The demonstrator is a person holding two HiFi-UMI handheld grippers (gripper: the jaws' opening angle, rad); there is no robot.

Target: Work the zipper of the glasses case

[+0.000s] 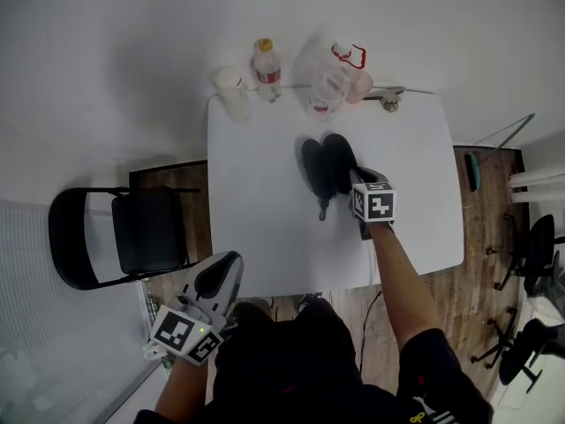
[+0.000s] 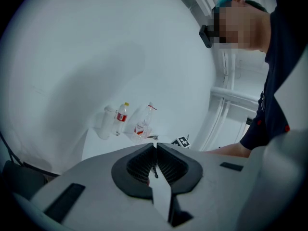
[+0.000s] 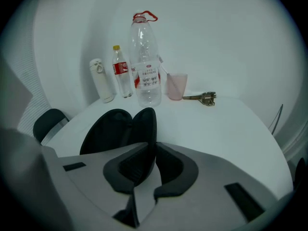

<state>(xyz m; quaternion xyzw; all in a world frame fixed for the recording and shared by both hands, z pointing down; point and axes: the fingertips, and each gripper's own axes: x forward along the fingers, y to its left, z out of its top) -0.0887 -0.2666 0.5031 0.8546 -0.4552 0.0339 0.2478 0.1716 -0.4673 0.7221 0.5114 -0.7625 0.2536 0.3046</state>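
The black glasses case [image 1: 320, 168] lies open in two halves on the middle of the white table [image 1: 265, 237]. A short black strap [image 1: 324, 208] trails from its near end. My right gripper [image 1: 351, 177] is at the case's right half. In the right gripper view the rim of that half [image 3: 147, 124] runs down between the nearly closed jaws of the right gripper [image 3: 155, 146], which are shut on it. My left gripper [image 1: 231, 259] hangs off the table's near left corner, away from the case. The left gripper's [image 2: 155, 146] jaws are shut with nothing between them.
Along the table's far edge stand a white flask [image 1: 232, 91], a small red-labelled bottle [image 1: 267, 67], a large clear bottle [image 1: 331, 82] and a pink cup [image 1: 359, 85], with keys [image 1: 388, 102] beside them. A black folding chair [image 1: 132, 232] stands left of the table.
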